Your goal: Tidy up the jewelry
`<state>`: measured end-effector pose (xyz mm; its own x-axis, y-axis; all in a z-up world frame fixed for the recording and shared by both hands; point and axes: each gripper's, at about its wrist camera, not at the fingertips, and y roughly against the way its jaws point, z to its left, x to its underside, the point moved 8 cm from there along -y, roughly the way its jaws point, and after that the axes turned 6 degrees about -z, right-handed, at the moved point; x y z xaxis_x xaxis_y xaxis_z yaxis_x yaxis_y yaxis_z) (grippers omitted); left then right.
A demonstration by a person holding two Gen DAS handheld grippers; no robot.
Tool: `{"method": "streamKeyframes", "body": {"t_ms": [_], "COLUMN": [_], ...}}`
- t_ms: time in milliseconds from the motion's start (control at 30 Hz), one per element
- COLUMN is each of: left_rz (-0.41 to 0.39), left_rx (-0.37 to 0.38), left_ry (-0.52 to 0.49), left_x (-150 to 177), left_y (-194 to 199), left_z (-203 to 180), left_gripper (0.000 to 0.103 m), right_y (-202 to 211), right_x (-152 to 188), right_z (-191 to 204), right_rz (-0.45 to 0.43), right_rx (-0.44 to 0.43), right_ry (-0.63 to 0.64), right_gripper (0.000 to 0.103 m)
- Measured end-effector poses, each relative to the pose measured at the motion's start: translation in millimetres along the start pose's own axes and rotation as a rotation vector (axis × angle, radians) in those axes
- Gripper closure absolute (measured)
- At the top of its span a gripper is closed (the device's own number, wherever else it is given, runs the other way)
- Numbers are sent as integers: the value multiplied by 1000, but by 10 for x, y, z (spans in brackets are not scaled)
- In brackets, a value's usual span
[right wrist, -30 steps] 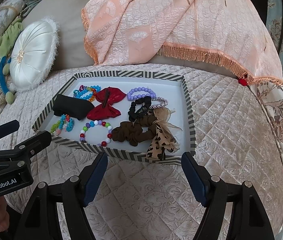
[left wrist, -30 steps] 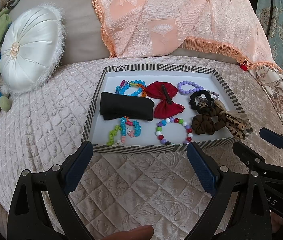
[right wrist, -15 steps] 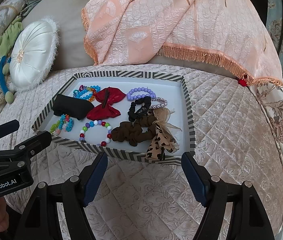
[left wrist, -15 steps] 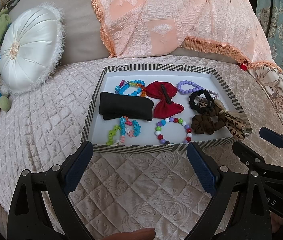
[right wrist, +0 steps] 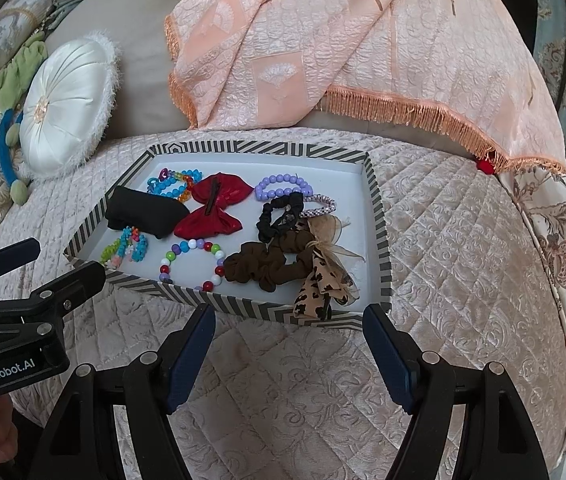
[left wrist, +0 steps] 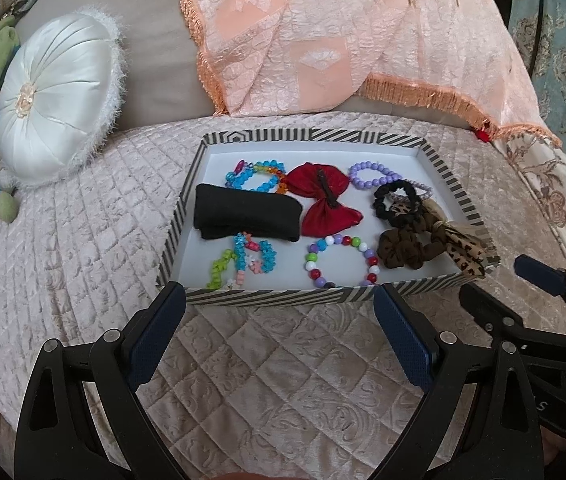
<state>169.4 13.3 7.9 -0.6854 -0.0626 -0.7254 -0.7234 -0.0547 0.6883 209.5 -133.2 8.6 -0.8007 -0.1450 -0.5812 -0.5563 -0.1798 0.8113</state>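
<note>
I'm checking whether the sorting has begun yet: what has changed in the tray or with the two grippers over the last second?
Almost nothing. The left gripper and right gripper hover open and empty before the striped tray, as they did earlier. Nothing was grasped or released. The red bow, black pouch and beaded bracelets lie where they were.

The striped tray [left wrist: 455, 184] looks like matt cardboard with a smooth white floor; the red bow [left wrist: 325, 200] is shiny, satin-like cloth; the black pouch [left wrist: 243, 212] is matt knit fabric; the bead bracelet [left wrist: 341, 258] is glossy, plastic-looking; the brown scrunchie [left wrist: 403, 252] is soft, crinkled cloth; the leopard ribbon [right wrist: 321, 284] is thin and partly sheer; the bed cover [left wrist: 83, 248] is quilted, embossed velvety fabric; the round cushion [left wrist: 53, 100] is lustrous satin with a fuzzy rim; the peach throw [right wrist: 323, 48] is textured weave with fringe; the fingers [left wrist: 155, 332] carry dimpled blue rubbery pads on matt black plastic.
</note>
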Motion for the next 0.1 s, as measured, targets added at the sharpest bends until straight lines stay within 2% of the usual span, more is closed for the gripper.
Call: {"method": "streamKeyframes", "body": {"t_ms": [100], "left_rz": [-5], "left_rx": [8], "left_ry": [-4], "left_x": [-6], "left_y": [5], "left_z": [-18], "left_gripper": [8], "right_y": [3], "right_x": [1], "right_z": [-8], "right_rz": [-1], "right_rx": [1], "right_ry": [0], "right_gripper": [29]}}
